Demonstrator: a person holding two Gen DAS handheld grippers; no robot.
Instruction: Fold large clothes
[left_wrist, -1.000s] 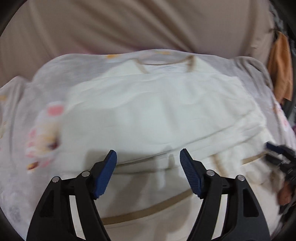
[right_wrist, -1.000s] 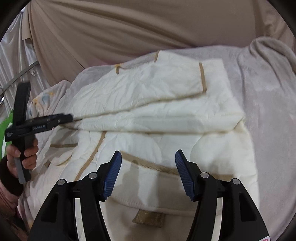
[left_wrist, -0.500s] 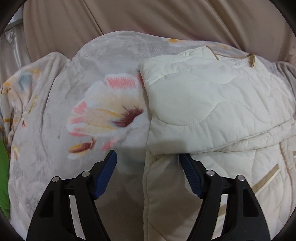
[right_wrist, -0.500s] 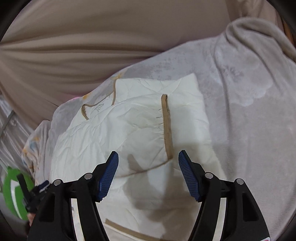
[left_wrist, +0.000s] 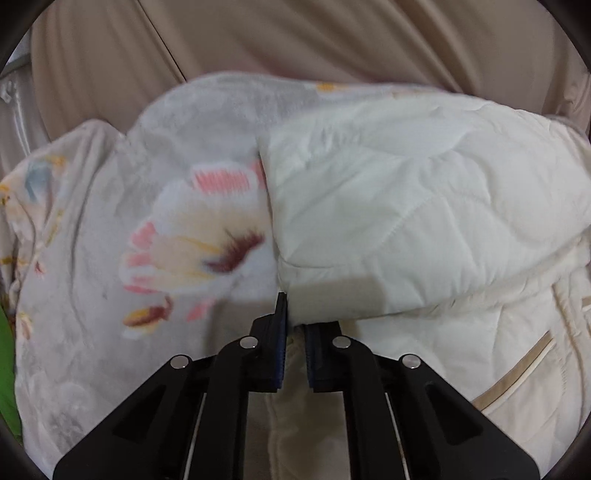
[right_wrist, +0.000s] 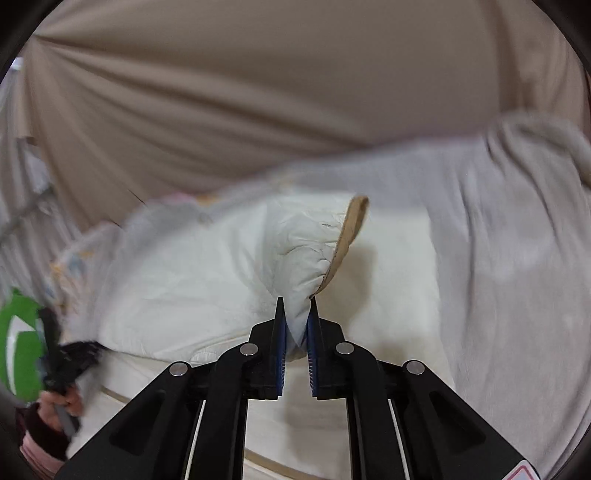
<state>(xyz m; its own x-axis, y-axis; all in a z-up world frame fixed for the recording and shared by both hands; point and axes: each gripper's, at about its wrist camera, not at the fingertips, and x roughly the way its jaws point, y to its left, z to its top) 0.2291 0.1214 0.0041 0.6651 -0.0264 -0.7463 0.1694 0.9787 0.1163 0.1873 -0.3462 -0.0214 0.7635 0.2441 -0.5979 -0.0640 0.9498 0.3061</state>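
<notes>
Left gripper (left_wrist: 293, 314) bites down on the near left corner of the cream quilted garment (left_wrist: 424, 206), jaws pinched on the folded edge. Its camera alone shows the floral blanket (left_wrist: 177, 236) spread underneath, big pink flower just left of the fold. Right gripper (right_wrist: 295, 321) is closing on a tan-trimmed corner (right_wrist: 347, 236), padding squeezed between the pads and lifted clear. Only this view catches the person's hand (right_wrist: 61, 400) gripping the other tool's handle at lower left.
</notes>
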